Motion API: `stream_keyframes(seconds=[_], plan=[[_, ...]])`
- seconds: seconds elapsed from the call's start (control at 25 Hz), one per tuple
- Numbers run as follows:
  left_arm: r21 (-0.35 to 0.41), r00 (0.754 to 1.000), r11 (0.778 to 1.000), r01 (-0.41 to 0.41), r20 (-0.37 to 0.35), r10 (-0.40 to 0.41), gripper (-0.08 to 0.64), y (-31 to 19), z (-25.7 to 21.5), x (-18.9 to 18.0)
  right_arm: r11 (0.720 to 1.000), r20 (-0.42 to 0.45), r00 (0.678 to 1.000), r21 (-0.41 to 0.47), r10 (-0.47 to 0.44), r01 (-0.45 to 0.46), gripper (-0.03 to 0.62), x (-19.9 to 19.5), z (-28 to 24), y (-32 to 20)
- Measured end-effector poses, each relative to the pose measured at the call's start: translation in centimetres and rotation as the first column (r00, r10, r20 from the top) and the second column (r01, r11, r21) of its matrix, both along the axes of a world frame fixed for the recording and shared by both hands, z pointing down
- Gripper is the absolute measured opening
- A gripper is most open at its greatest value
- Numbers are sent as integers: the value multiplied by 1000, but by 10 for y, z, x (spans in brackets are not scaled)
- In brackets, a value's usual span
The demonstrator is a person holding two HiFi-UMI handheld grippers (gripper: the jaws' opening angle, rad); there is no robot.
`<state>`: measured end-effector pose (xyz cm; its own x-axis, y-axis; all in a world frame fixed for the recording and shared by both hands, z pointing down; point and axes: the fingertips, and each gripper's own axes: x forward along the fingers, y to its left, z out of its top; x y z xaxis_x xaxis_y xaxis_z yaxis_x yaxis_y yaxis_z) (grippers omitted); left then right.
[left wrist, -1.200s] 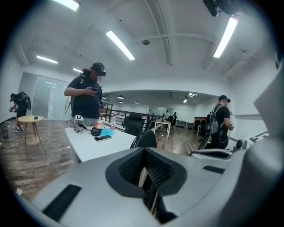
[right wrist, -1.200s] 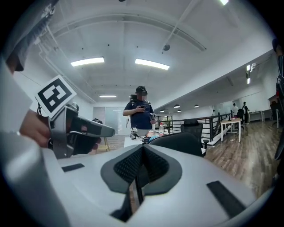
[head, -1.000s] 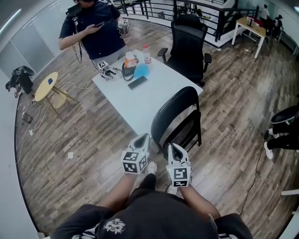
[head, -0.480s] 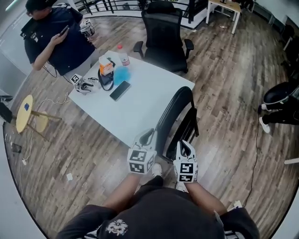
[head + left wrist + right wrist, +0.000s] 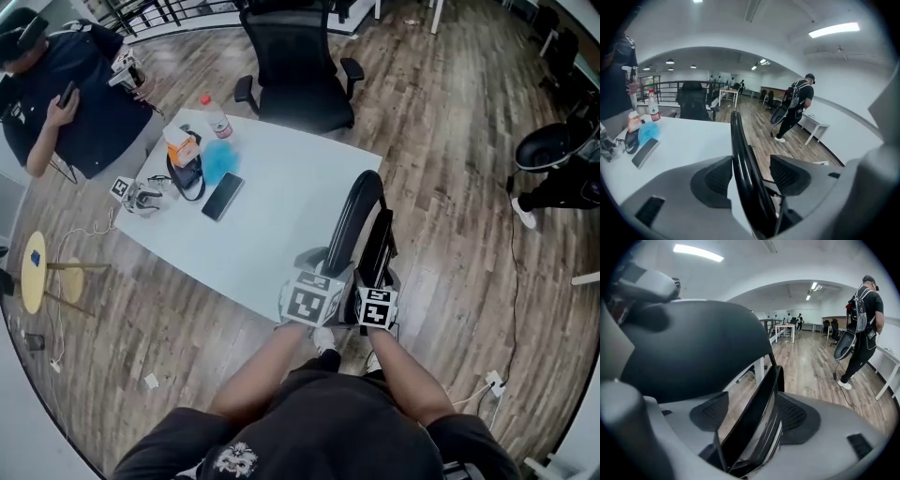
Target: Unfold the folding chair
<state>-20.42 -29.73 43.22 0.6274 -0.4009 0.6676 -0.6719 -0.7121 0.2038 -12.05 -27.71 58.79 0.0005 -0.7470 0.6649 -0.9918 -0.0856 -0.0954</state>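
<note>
Chair's place: the folding chair stood folded and upright at lower centre of the head view, just beside the white table.
Left tongs: the left gripper had just been opening; its jaws stood apart, with the backrest's thin curved rim between them, unclamped.
Right tongs: the right gripper had also just been opening; its jaws were apart, straddling the folded seat edge.
Materials: glossy black moulded shell with a rounded top, dark slim frame, ribbed grey pads.
Handling: probably stiff, fairly light and slippery; the hinge might resist.
Hold: backrest rim in one, seat edge in the other.
</note>
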Motion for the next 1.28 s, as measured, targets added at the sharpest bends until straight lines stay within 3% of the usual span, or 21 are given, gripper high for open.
stream_keyframes(seconds=[0.12,0.44,0.6,0.76,1.0,1.12,1.28], plan=[[-66,1000,998,6,15,-5,250,-11,8,5,996,2,999,-79,52,-51,319,6,28,-10],[-292,996,956,-10,-86,-16,249,-21,32,19,962,-48,997,-261,67,-77,331,3,81,-24],[-306,997,951,-55,-74,34,248,-16,34,26,937,-21,998,-341,65,-68,331,-3,104,-23],[-247,997,968,-50,-61,36,198,-19,28,27,919,11,995,-386,95,-83,330,-1,107,-20],[-236,998,971,-50,-48,39,189,-20,23,25,923,27,992,-372,121,-102,330,5,103,-16],[-243,998,969,-53,-48,43,179,-19,26,26,923,126,980,-373,152,-96,330,-4,103,-12],[-299,995,953,-56,-94,29,167,-17,31,28,913,100,978,-388,180,-129,330,18,105,3]])
